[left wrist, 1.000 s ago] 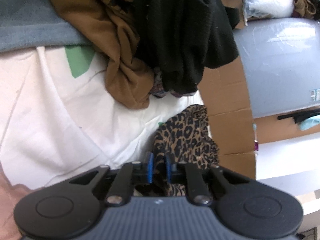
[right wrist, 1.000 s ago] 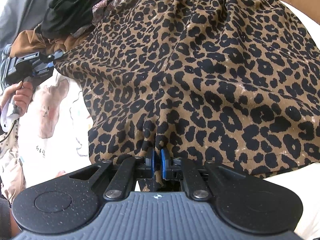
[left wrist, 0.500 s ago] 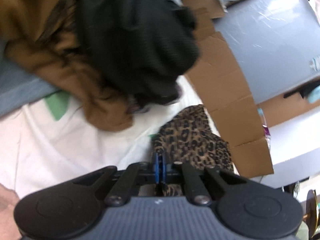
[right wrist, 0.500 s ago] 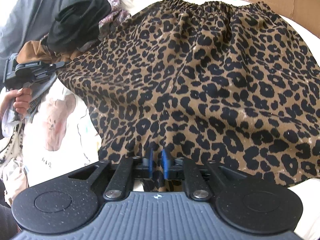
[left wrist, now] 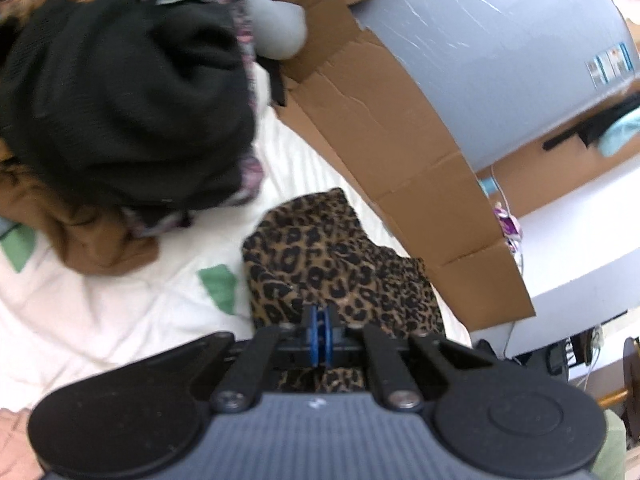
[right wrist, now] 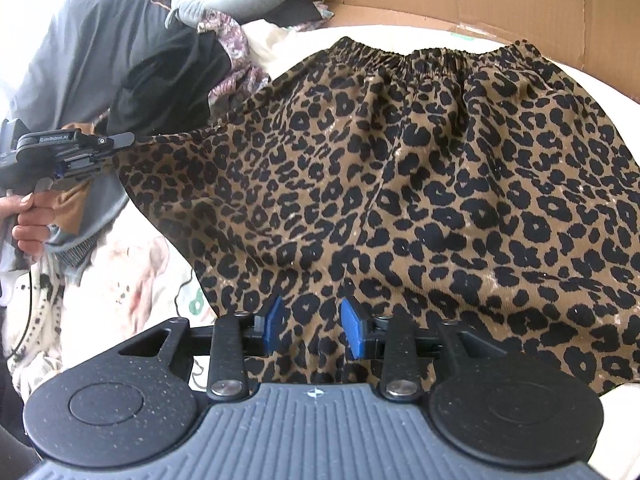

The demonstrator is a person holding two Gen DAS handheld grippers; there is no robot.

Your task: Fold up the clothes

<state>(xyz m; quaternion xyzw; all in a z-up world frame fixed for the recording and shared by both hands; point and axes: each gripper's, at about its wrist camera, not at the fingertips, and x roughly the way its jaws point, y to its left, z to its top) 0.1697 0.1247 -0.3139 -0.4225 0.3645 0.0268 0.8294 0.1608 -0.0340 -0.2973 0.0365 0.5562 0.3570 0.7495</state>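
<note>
left gripper [left wrist: 319,330] pinched on leopard-print skirt [right wrist: 400,184] corner; right gripper [right wrist: 313,328] spread wide over its hem. cardboard box [right wrist: 500,4] flattened beside it, contents not visible.

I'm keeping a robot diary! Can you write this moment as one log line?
step: spreading leopard skirt | left gripper: shut on skirt edge | right gripper: open over hem | clothes pile: waiting

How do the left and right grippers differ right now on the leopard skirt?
The left gripper is shut on a corner of the leopard skirt, jaws together; the right gripper has its jaws apart, gripping nothing. The left holds its corner lifted; the right sits over the hem. Both have blue pads.
</note>
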